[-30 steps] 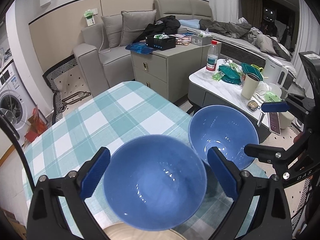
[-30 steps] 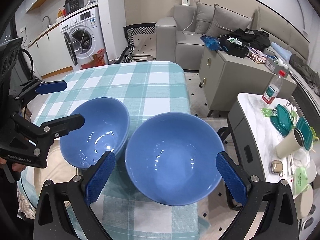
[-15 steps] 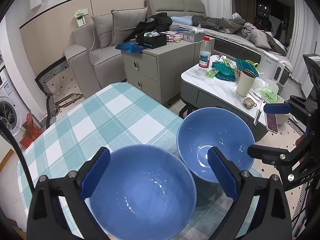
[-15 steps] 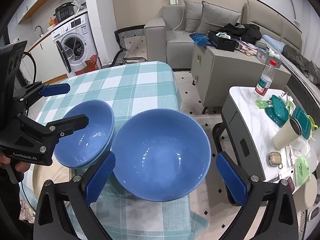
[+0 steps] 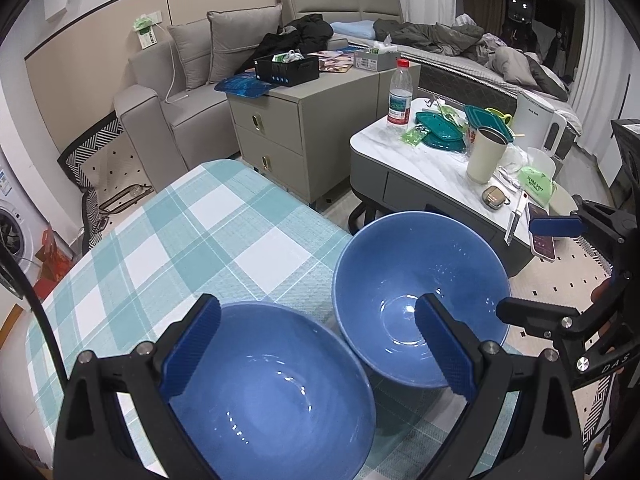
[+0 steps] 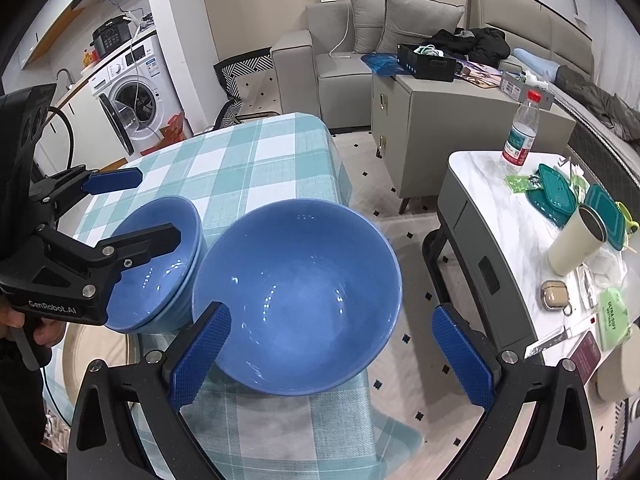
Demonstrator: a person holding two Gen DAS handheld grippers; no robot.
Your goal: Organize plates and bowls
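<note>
Two blue bowls side by side, mouths up, round, so no long axis to speak of. The left bowl (image 6: 156, 264) sits lower left in the right wrist view, and it looks like a nested pair, a second rim showing just under the first. The right bowl (image 6: 298, 304) fills the centre, tipped slightly toward the camera, its far part beyond the edge of the checked tablecloth (image 6: 248, 160). The left gripper (image 5: 316, 350) straddles its bowl, jaws wide; whether the pads touch the rim, I cannot tell. The right gripper (image 6: 330, 354) is spread just as wide, pads apparently clear of its bowl. My read: stacking is underway. Next, the right bowl needs gripping, lifting, and lowering level into the left.
</note>
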